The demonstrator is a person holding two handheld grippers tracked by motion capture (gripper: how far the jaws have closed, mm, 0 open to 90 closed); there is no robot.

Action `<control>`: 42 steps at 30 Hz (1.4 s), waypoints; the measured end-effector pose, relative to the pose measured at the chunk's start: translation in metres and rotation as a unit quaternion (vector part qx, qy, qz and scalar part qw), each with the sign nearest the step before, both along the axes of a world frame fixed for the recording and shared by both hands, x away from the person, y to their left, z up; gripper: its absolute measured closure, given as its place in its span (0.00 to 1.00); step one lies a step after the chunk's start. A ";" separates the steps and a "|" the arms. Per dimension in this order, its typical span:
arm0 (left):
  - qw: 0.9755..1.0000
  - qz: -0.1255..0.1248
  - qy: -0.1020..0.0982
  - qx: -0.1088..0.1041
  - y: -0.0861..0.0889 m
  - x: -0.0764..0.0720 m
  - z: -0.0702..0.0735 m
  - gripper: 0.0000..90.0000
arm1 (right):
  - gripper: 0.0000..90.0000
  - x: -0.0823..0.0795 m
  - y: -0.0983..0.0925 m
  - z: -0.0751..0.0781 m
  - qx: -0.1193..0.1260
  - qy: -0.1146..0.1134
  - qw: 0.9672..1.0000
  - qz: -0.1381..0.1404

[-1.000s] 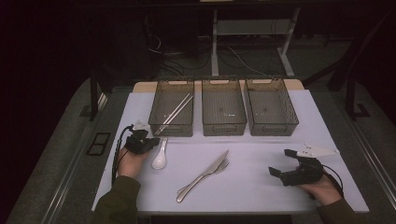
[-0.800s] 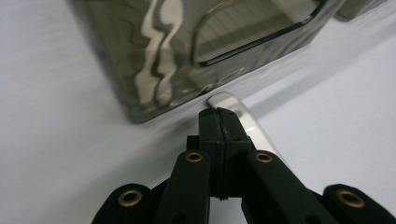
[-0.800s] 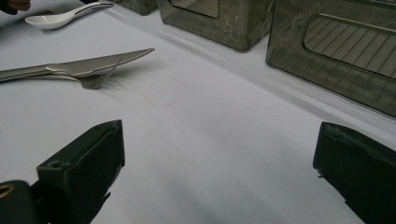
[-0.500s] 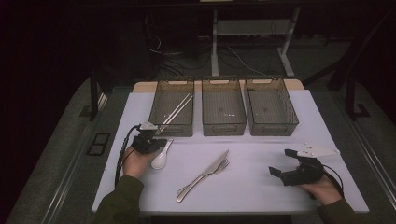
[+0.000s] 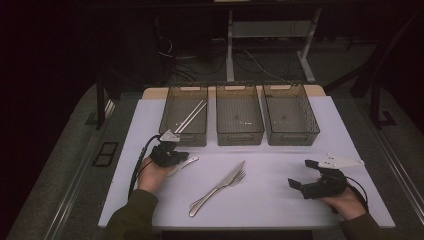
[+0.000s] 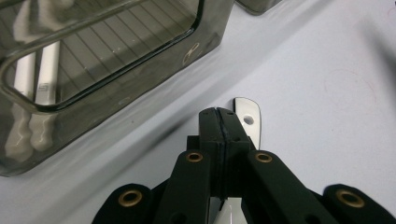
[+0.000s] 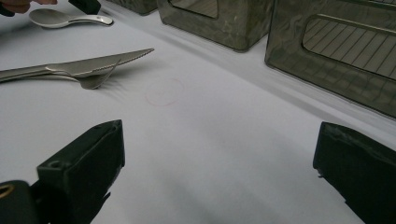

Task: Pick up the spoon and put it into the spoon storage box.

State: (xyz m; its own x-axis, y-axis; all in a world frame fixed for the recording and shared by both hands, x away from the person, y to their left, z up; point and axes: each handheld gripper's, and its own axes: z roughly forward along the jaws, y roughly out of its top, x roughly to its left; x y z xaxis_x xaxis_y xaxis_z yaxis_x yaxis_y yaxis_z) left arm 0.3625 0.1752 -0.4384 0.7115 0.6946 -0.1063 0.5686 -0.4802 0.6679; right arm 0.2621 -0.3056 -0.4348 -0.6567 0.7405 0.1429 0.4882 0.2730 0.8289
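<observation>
A white spoon [image 5: 187, 161] lies on the white table top [image 5: 280, 165] in front of the left tray, its handle pointing right. My left gripper [image 5: 176, 156] sits over it, jaws shut tight together. In the left gripper view the spoon's handle end [image 6: 247, 119] sticks out just beyond the left gripper [image 6: 219, 112], under the right jaw; I cannot tell whether the jaws touch it. My right gripper [image 5: 300, 173] rests open at the right with nothing in it; in its own view the right gripper [image 7: 219, 154] stands over bare table. That view also has the spoon [image 7: 60, 17] far off.
A knife [image 5: 235, 171] and a fork [image 5: 241, 175] lie side by side, slantwise, at the table's middle. Three dark clear trays stand in a row behind: the left tray [image 5: 172, 137] holds chopsticks [image 5: 191, 116], then the middle tray [image 5: 239, 137] and the right tray [image 5: 290, 137].
My left gripper has slid to the right along the table. The spoon, which lay pointing away from me, now has its handle turned to the right. The right gripper has kept still.
</observation>
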 end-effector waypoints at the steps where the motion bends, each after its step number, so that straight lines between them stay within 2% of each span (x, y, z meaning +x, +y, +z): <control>1: 1.000 0.001 -0.001 -0.002 0.001 0.000 0.001 0.99 | 0.02 0.000 0.000 0.000 0.000 0.000 1.000 0.000; 4: 1.000 0.005 -0.005 -0.013 0.005 -0.001 0.005 0.97 | 0.02 0.000 0.000 0.000 0.001 0.000 1.000 0.000; 10: 0.999 -0.010 -0.010 -0.032 0.019 -0.010 0.016 0.80 | 0.02 0.000 -0.001 0.000 0.000 -0.001 1.000 0.000; 13: 0.999 -0.020 -0.018 -0.041 0.025 -0.018 0.020 0.71 | 0.02 0.000 -0.001 0.000 0.000 0.000 1.000 0.000; 17: 0.998 -0.040 -0.011 -0.048 0.031 -0.025 0.021 0.62 | 0.02 0.000 -0.001 0.000 0.000 0.000 1.000 0.000; 21: 0.997 -0.050 -0.007 -0.050 0.034 -0.025 0.018 0.57 | 0.02 0.000 -0.001 0.000 0.000 0.000 1.000 0.001; 27: 0.998 -0.053 0.006 -0.042 0.034 -0.019 0.011 0.57 | 0.02 0.000 0.000 0.000 0.000 0.001 1.000 0.001; 30: 0.998 -0.055 0.016 -0.036 0.033 -0.017 0.006 0.58 | 0.02 0.000 0.000 0.000 0.000 0.001 1.000 0.002; 37: 0.998 -0.061 0.025 -0.014 0.033 -0.015 0.001 0.63 | 0.02 0.000 0.000 0.000 0.000 0.001 1.000 0.001; 42: 0.997 -0.064 0.032 -0.016 0.032 -0.014 -0.002 0.65 | 0.02 0.000 -0.001 0.000 0.000 0.000 1.000 0.001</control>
